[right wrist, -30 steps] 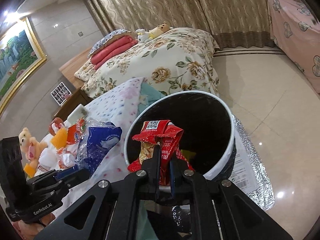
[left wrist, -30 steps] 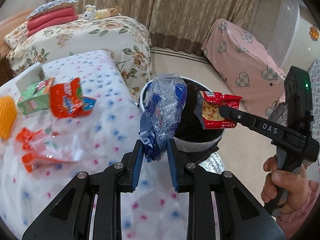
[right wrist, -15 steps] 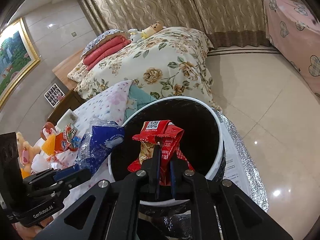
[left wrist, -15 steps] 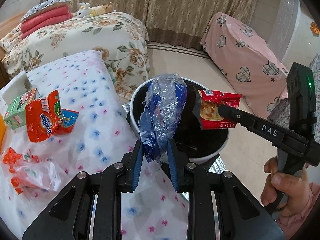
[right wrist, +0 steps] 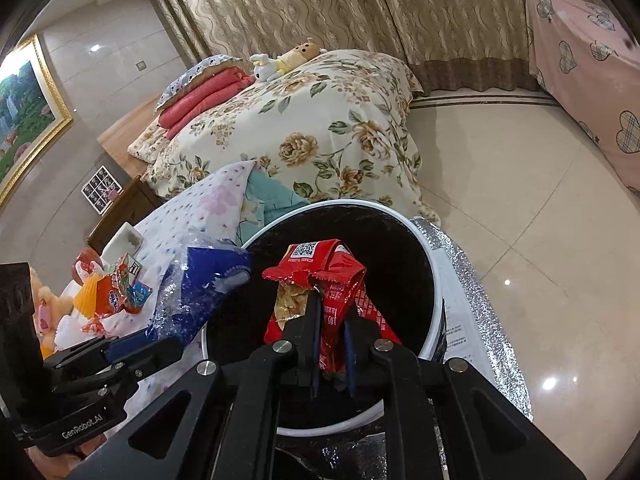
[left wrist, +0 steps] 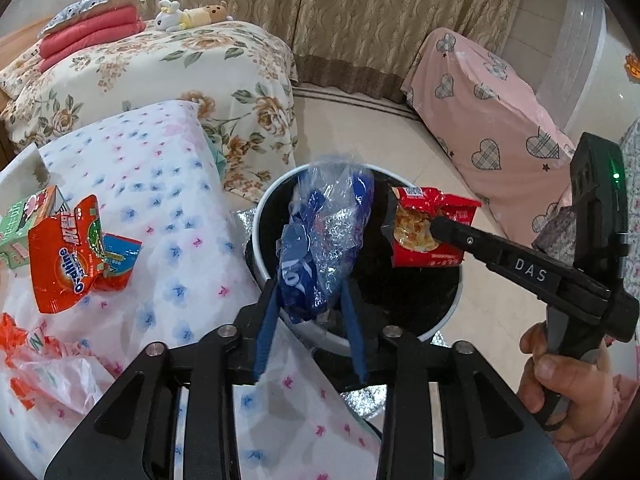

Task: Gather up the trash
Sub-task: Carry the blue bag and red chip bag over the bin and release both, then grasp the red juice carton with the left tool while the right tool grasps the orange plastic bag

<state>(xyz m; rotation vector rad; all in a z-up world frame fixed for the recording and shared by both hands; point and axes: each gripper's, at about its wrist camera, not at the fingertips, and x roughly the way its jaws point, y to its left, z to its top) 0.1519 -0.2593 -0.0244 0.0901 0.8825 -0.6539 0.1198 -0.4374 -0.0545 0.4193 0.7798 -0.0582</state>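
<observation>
We have both wrappers hanging over the mouth of the bin, which is what the drop turns on. Our left gripper has just been spreading its jaws; the blue-and-clear bag stands upright between them, long axis vertical, and the pads look to have come off its sides, so we judge it freed and about to fall near the bin's rim on the bed side. Our right gripper has just started easing open too, yet the red snack wrapper is pinched between its narrow jaws, hanging over the bin's middle. More wrappers wait on the dotted bedspread to the left
</observation>
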